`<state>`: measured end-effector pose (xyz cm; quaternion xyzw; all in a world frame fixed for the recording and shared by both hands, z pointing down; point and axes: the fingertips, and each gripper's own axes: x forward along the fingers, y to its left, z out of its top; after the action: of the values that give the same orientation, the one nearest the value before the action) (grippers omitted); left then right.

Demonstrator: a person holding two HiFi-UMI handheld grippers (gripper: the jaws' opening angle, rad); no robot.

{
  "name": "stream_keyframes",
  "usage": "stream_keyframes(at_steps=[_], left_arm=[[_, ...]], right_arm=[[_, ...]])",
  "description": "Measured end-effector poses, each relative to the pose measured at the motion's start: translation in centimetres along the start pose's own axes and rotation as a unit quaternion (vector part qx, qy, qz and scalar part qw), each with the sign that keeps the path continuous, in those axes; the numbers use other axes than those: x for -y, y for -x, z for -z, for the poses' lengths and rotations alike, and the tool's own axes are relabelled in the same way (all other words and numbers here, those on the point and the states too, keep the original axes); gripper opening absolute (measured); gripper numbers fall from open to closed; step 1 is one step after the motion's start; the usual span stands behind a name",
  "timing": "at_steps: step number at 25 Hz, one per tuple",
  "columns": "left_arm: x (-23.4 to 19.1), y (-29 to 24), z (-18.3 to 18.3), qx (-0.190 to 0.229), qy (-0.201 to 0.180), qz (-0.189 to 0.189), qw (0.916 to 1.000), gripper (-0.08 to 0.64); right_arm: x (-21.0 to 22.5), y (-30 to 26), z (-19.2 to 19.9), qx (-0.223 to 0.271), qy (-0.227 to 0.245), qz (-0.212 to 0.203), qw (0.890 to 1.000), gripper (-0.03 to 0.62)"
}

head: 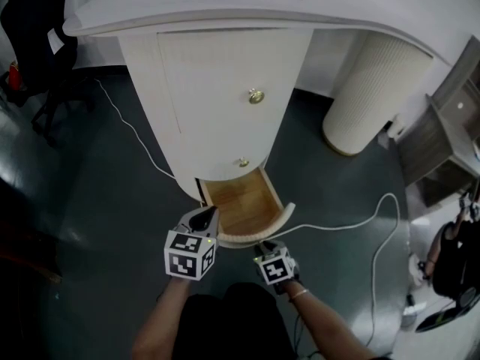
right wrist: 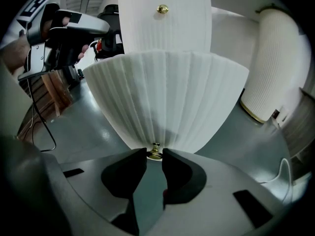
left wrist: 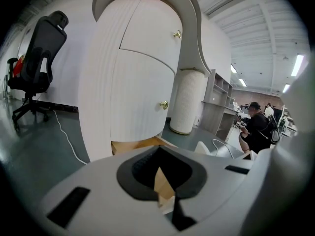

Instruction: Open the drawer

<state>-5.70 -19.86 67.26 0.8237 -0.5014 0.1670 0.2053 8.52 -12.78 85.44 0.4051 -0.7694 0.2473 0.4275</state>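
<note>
From the head view, the drawer [head: 241,205] front hides its knob [right wrist: 155,152]

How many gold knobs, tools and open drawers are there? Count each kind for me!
Gold knobs: 3, counting the drawer knob pinched by the right tool
Tools: 2, the right tool and the left tool
Open drawers: 1
Total: 6
</note>
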Motion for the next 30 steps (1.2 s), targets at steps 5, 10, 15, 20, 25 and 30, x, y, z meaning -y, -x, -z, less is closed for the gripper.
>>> stream_keyframes(at_steps=[5, 10, 15, 20, 25, 30], left_arm=[[0.3, 0.1, 0.4, -0.006, 0.001, 0.002, 1.0000, 0.003], [0.7, -0.2, 0.5, -0.014, 0.001, 0.008, 0.9999, 0.003], [1.1, -0.4, 1.1, -0.025, -0.004, 0.011, 0.9996, 0.003], [1.2, -0.7, 0.9, -0.029, -0.010, 0.010, 0.9995, 0.003], [1.2, -0.8, 1.2, -0.034, -0.014, 0.010, 0.9993, 0.003], [1.0, -0.7, 1.1, -0.036, -0.014, 0.009, 0.9992, 0.003]], right_arm=[[-0.1, 0.4, 0.6, -0.005, 0.000, -0.001, 1.000, 0.100], [0.0, 0.6, 1.1, -0.016, -0.006, 0.003, 1.000, 0.100], [-0.3, 0.9, 1.9, -0.025, -0.007, 0.003, 1.000, 0.100], [-0.5, 1.1, 2.2, -0.037, -0.013, -0.004, 0.999, 0.100], [-0.2, 1.3, 2.0, -0.034, -0.027, 0.000, 0.999, 0.100], [-0.4, 2.2, 2.8, -0.038, -0.082, 0.000, 0.996, 0.100]])
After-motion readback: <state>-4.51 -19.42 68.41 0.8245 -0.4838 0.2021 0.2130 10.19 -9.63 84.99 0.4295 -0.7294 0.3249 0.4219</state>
